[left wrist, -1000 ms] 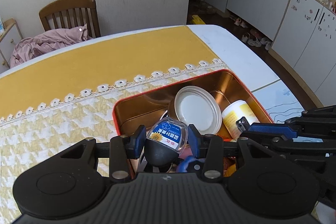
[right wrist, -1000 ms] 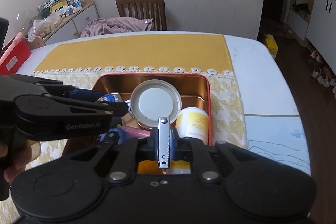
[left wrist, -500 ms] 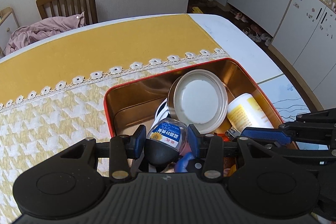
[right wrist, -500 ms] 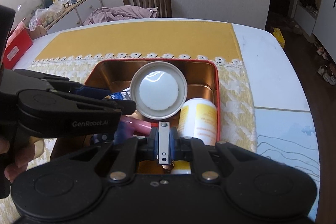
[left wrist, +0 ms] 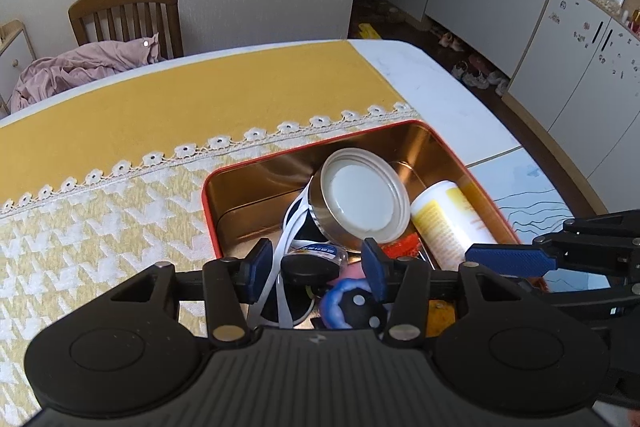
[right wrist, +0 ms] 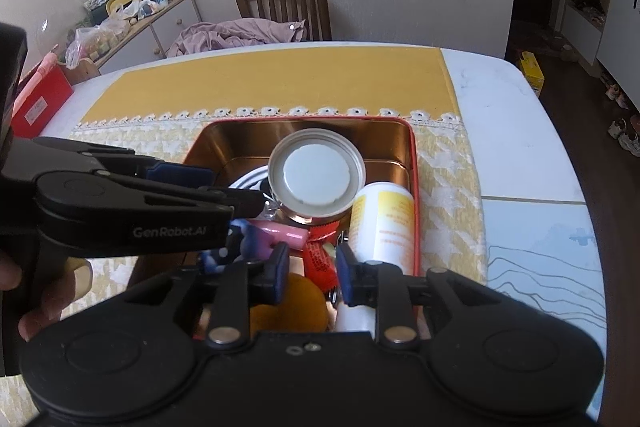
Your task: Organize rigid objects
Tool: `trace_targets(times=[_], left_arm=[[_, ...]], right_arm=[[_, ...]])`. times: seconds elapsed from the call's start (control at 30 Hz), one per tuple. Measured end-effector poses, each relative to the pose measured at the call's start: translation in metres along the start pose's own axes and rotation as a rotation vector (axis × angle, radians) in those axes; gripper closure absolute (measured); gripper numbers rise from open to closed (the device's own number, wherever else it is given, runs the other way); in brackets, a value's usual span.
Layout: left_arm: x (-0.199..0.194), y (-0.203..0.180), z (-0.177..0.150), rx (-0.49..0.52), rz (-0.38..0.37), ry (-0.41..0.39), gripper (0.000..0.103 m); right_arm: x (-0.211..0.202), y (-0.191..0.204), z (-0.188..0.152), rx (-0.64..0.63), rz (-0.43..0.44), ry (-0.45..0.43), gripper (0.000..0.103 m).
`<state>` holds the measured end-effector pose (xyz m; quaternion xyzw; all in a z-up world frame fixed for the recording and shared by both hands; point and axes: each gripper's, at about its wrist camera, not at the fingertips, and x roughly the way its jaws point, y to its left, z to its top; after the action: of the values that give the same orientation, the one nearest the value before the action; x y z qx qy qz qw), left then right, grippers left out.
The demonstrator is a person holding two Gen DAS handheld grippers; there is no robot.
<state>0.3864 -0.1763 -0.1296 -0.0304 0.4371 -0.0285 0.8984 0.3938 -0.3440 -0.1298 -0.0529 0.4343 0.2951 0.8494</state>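
Both grippers (parted) above tin (left wrist: 452, 157)

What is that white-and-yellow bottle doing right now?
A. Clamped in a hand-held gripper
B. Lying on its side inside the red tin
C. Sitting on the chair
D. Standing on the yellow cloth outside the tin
B: the white-and-yellow bottle lies on its side against the right-hand wall of the red tin, beside the round lid, with neither hand-held gripper touching it.

White table (right wrist: 516, 115), yellow lace-trimmed cloth (right wrist: 280, 83) across it, red tin (right wrist: 415, 187) on the cloth
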Motion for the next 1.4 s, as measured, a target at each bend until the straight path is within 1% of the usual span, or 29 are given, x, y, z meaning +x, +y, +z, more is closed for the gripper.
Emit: trace_targets(times=[0.2, 0.37, 0.4, 0.47, 0.57, 0.7, 0.77, 0.83, 0.93, 0.97, 1.03, 1.07, 1.17, 1.23, 1.3, 1.4], left_arm=[[-0.022, -0.001, -0.007, -0.004, -0.003, -0.032, 0.055], [-0.043, -0.002, -0.015, -0.001, -0.017, -0.061, 0.055], [-0.048, -0.003, -0.016, 0.002, -0.022, -0.069, 0.054], [-0.057, -0.005, -0.020, 0.016, -0.025, -0.087, 0.046], [-0.073, -0.008, -0.027, 0.035, -0.023, -0.125, 0.046], [-0.091, -0.009, -0.034, 0.038, -0.032, -0.152, 0.044], [-0.100, -0.009, -0.039, 0.039, -0.033, -0.164, 0.037], [-0.108, -0.008, -0.044, 0.033, -0.029, -0.179, 0.034], [-0.119, -0.005, -0.052, 0.018, -0.029, -0.187, 0.033], [-0.122, -0.004, -0.055, 0.012, -0.026, -0.188, 0.030], [-0.129, -0.002, -0.060, -0.001, -0.025, -0.193, 0.025], [-0.131, -0.001, -0.063, -0.006, -0.024, -0.195, 0.023], [-0.139, 0.001, -0.069, -0.023, -0.018, -0.202, 0.022], [-0.144, 0.001, -0.072, -0.031, -0.021, -0.204, 0.020], [-0.147, 0.002, -0.074, -0.044, -0.021, -0.201, 0.018], [-0.153, 0.003, -0.077, -0.052, -0.012, -0.209, 0.015]], right_arm=[[-0.017, 0.002, -0.004, -0.005, 0.001, -0.037, 0.069], [-0.029, 0.004, -0.008, -0.003, 0.007, -0.052, 0.065], [-0.032, 0.004, -0.009, -0.001, 0.007, -0.059, 0.063], [-0.038, 0.005, -0.010, -0.005, 0.017, -0.071, 0.061], [-0.047, 0.012, -0.014, -0.036, 0.016, -0.090, 0.057], [-0.061, 0.020, -0.021, -0.072, 0.011, -0.123, 0.043], [-0.067, 0.023, -0.024, -0.084, 0.008, -0.138, 0.039], [-0.073, 0.024, -0.027, -0.081, 0.007, -0.149, 0.036], [-0.080, 0.027, -0.030, -0.073, 0.012, -0.161, 0.028], [-0.083, 0.029, -0.031, -0.074, 0.011, -0.169, 0.027], [-0.089, 0.032, -0.033, -0.079, 0.009, -0.185, 0.018], [-0.092, 0.034, -0.035, -0.079, 0.006, -0.194, 0.017], [-0.099, 0.038, -0.039, -0.084, 0.001, -0.218, 0.010], [-0.103, 0.039, -0.041, -0.076, -0.004, -0.238, 0.003], [-0.108, 0.042, -0.043, -0.075, 0.000, -0.262, 0.000], [-0.113, 0.042, -0.045, -0.054, -0.004, -0.290, 0.000]])
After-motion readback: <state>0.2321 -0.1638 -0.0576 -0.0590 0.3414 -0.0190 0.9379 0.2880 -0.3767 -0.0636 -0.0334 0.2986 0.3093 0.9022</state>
